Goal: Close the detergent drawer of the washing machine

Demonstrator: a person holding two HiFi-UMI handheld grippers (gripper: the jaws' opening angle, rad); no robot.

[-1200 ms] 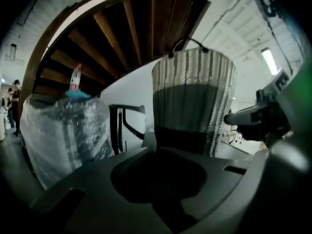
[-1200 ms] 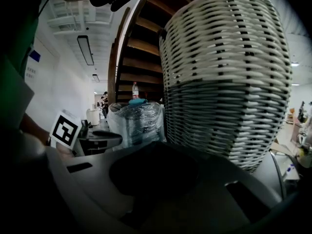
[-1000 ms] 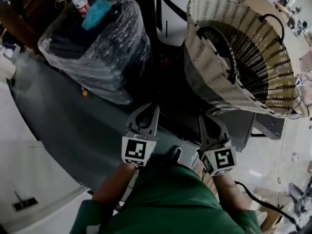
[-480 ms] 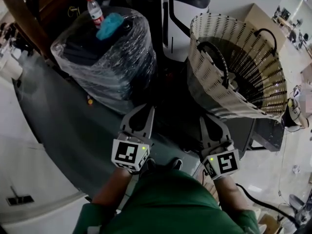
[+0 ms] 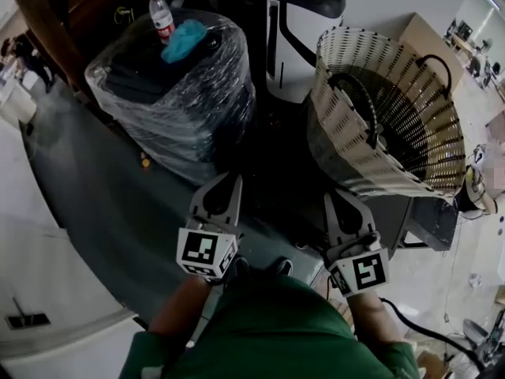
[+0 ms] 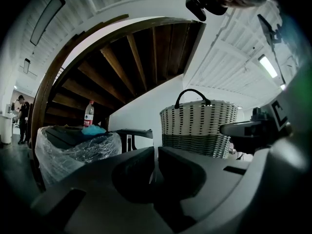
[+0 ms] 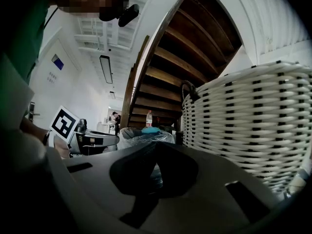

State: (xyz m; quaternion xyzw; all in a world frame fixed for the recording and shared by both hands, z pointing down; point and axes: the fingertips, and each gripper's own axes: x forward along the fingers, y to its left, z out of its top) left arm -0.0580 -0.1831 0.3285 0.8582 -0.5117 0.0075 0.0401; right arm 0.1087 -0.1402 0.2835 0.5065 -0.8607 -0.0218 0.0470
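No washing machine's detergent drawer can be made out in any view. A white and black appliance [image 5: 290, 30] stands behind the basket, partly hidden. My left gripper [image 5: 236, 178] is held level in front of my body with its jaws together and nothing between them. In the left gripper view the left gripper [image 6: 155, 152] points toward the basket and the wrapped bundle. My right gripper [image 5: 329, 196] is beside it, also shut and empty. In its own view the right gripper [image 7: 155, 144] sits just left of the basket's wall.
A large white woven basket [image 5: 383, 109] with a black handle sits on a dark grey unit [image 5: 430, 212] at right. A plastic-wrapped dark bundle [image 5: 173, 93] at left carries a water bottle [image 5: 161, 14] and a blue cloth [image 5: 188, 39]. A wooden staircase [image 6: 122, 57] rises overhead.
Both grippers have lifted a little and stay shut. The left one has drifted slightly left in the head view, and the scene has shifted down and right in that view.
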